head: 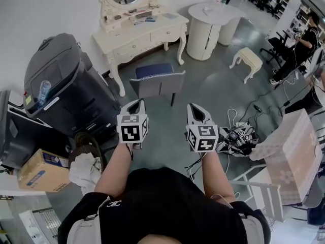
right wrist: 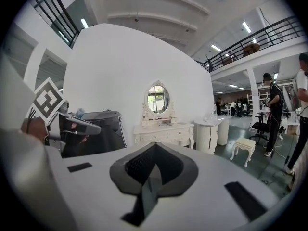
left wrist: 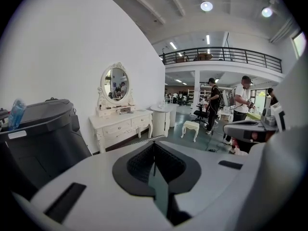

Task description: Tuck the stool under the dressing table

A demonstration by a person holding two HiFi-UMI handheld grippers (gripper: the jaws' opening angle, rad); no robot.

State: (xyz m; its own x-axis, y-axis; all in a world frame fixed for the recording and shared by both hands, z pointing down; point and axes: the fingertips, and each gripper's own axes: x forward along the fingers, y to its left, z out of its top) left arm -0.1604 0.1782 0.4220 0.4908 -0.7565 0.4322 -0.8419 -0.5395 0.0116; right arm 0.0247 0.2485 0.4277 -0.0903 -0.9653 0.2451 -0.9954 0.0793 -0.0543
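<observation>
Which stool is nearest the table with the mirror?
The grey stool with the blue seat, right before the dressing table. The cream stool stands farther off, beyond the round table.

Grey floor, furniture standing on it
The floor [head: 213,88] bears a cream dressing table [head: 147,34], a blue-topped stool [head: 156,79] just in front of it, a round white table [head: 208,22], 1 cream stool [head: 247,60] well apart and a tangle of cables [head: 238,134].

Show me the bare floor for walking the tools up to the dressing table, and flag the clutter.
Bare floor lies between the blue-grey seat, the round white cabinet and the cream stool, and again between the seat and the left tool and right tool. Crowded: black bins on the left, the cable tangle on the right.
</observation>
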